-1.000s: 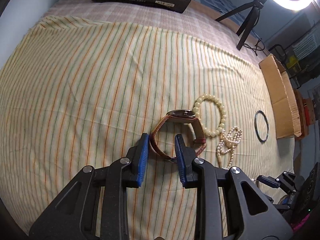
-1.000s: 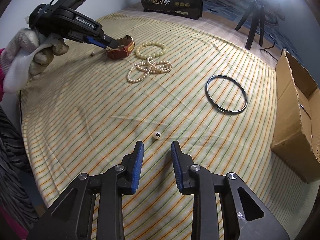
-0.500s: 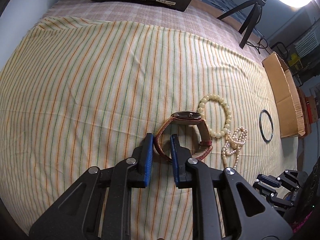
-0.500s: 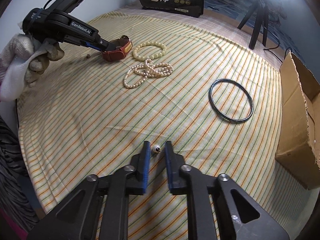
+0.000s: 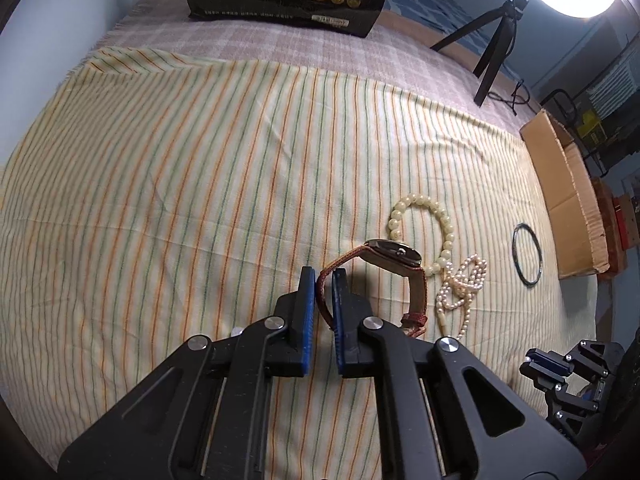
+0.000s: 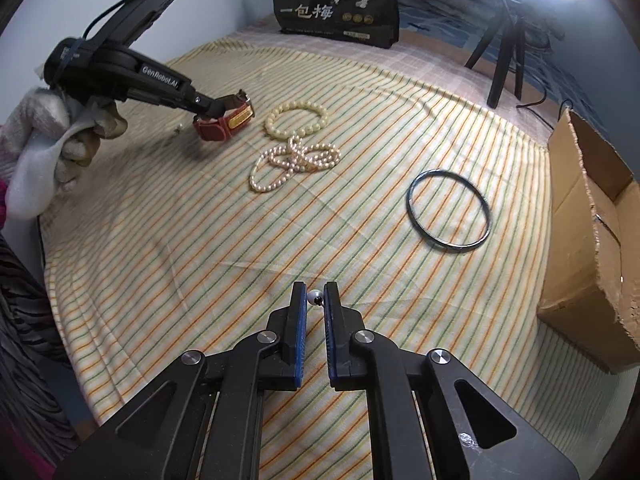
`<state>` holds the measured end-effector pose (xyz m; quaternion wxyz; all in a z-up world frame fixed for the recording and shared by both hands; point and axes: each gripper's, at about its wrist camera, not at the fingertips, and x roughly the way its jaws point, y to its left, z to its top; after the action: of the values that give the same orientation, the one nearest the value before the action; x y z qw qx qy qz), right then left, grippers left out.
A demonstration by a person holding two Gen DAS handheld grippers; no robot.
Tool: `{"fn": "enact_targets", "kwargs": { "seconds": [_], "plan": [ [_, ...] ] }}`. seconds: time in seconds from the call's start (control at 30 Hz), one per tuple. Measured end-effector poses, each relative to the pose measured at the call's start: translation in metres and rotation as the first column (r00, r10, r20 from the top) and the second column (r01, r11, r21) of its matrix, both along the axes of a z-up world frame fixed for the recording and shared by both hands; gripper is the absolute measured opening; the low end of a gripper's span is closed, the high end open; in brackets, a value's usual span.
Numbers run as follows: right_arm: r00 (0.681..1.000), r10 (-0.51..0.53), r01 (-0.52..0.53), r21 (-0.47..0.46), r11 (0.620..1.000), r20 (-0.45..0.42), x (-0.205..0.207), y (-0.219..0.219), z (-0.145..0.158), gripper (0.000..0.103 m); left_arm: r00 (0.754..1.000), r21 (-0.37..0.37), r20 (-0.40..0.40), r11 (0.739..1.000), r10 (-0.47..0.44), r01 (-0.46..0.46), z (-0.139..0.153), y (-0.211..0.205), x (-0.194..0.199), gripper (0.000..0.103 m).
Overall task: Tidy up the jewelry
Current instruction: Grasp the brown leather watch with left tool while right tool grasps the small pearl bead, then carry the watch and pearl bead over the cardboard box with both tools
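The brown strap of the watch [image 5: 394, 254] is pinched between the blue pads of the left gripper [image 5: 324, 276], and the watch looks lifted a bit off the striped cloth [image 5: 180, 200], its face tilted toward the right. From the right wrist view, the same watch [image 6: 224, 122] is seen held at the far left of the cloth, with the left gripper [image 6: 212, 109] held by a gloved hand [image 6: 76, 136].

A small pearl bead [image 6: 314, 297] is clamped at the very tips of the right gripper [image 6: 315, 298] — near edge of the cloth, roughly centre.

Just right of the watch, a cream bead bracelet [image 6: 297, 119] is laid flat, and a tangled pearl necklace [image 6: 296, 162] is touching its near side. A thin dark bangle [image 6: 448, 210] is further right, well apart from the rest. A cardboard box [image 6: 592, 240] is set at the right edge, with a black bag [image 6: 338, 8] and a tripod [image 6: 506, 52] at the far end.
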<state>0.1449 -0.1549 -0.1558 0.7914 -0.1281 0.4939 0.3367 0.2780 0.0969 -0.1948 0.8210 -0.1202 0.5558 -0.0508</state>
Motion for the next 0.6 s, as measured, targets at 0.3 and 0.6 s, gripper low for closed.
{"fn": "enact_targets", "kwargs": {
  "seconds": [0.3,0.6],
  "plan": [
    [0.999,-0.030,0.028,0.034,0.999,0.038,0.001,-0.011,0.017,0.007,0.996,-0.052,0.082,0.999,0.019,-0.015,0.033,0.000,-0.008,0.006],
    [0.993,-0.085,0.079,0.074,0.994,0.078,0.004,-0.032,0.042,0.007,0.991,-0.080,0.134,0.996,-0.017,0.028,0.058,-0.024,-0.011,0.006]
  ]
}}
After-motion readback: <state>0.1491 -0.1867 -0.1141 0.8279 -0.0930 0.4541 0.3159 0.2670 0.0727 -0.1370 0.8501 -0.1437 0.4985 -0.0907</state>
